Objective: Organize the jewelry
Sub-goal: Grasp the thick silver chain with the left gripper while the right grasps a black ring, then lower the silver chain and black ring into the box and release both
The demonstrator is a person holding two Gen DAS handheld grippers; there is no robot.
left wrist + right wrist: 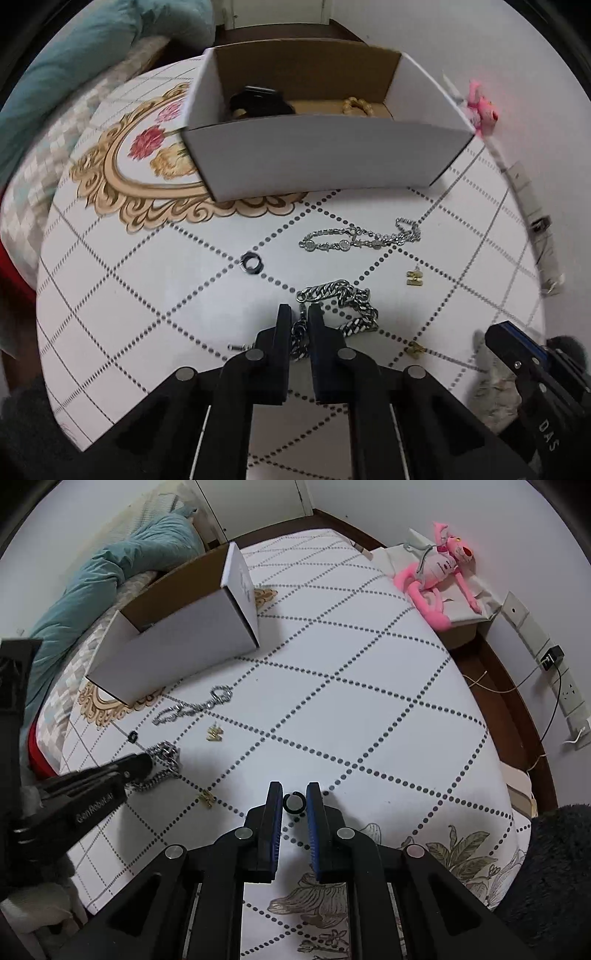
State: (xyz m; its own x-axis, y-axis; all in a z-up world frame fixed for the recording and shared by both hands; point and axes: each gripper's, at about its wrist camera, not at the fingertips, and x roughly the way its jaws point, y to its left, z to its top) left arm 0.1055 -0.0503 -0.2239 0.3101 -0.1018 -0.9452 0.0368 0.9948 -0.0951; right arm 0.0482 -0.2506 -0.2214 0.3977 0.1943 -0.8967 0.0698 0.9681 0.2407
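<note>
Left wrist view, left to right: teal blanket (92, 48) and checked pillow (48, 162) off the table edge. White table (129, 295) with dotted diamond lines and a gold floral frame print (122, 177). White cardboard box (325, 158) standing partly over that print, open top, dark watch-like item (258, 101) and gold bracelet (356, 106) inside. Black ring (251, 262) lying alone on the table, left of centre. Short metal pin (236, 347) beside the left finger. Left gripper (299, 314) low on the table, jaws closed down to a narrow gap with the chunky silver chain (347, 302) pinched between them; rest of chain heaped just right of the tips. Thin silver charm bracelet (362, 236) stretched out between chain and box. Gold earring (414, 277) right of the chain, second gold earring (415, 349) nearer the edge. Pink plush toy (480, 107) far right.

Right wrist view, left to right: left gripper (146, 762) coming in from the left, tip touching the chain (164, 755). Box (177, 642) behind, charm bracelet (192, 707) in front of it, earrings (214, 734) (207, 797) apart from each other. Right gripper (294, 794) centre, jaws slightly apart, second black ring (294, 804) sitting between the fingertips; contact with the pads not clear. Plush toy (432, 579) on a side surface upper right. Power strip (569, 690) on the wall far right.
</note>
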